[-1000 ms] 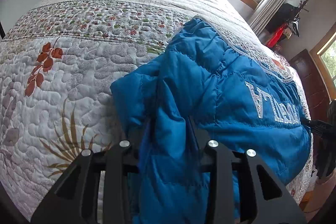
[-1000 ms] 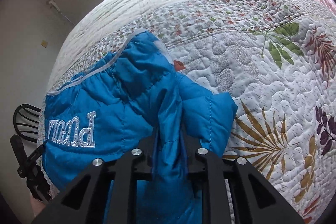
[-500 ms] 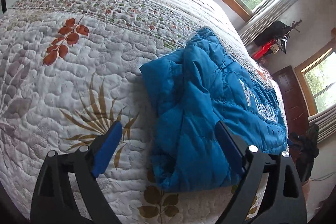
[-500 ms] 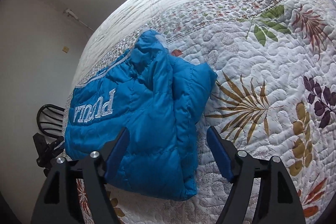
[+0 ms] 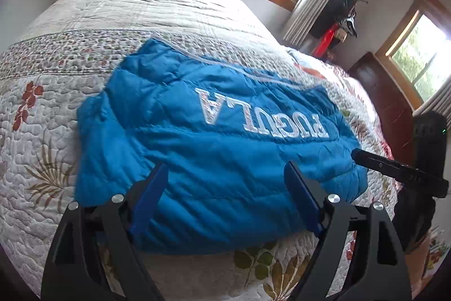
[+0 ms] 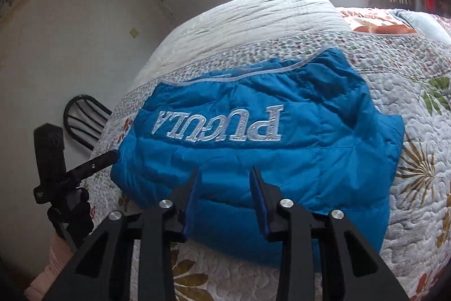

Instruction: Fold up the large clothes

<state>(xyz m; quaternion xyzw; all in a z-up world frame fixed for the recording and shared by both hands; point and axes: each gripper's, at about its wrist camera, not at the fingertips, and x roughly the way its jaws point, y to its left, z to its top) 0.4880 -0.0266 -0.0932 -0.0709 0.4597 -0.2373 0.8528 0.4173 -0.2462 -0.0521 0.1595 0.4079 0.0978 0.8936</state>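
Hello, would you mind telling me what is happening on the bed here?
A person with a handheld gripper in each hand is folding a blue puffer jacket on the quilted bed. The jacket lies folded with its lettering facing up. The left gripper and right gripper both hover at its near edge, jaws open, holding nothing.
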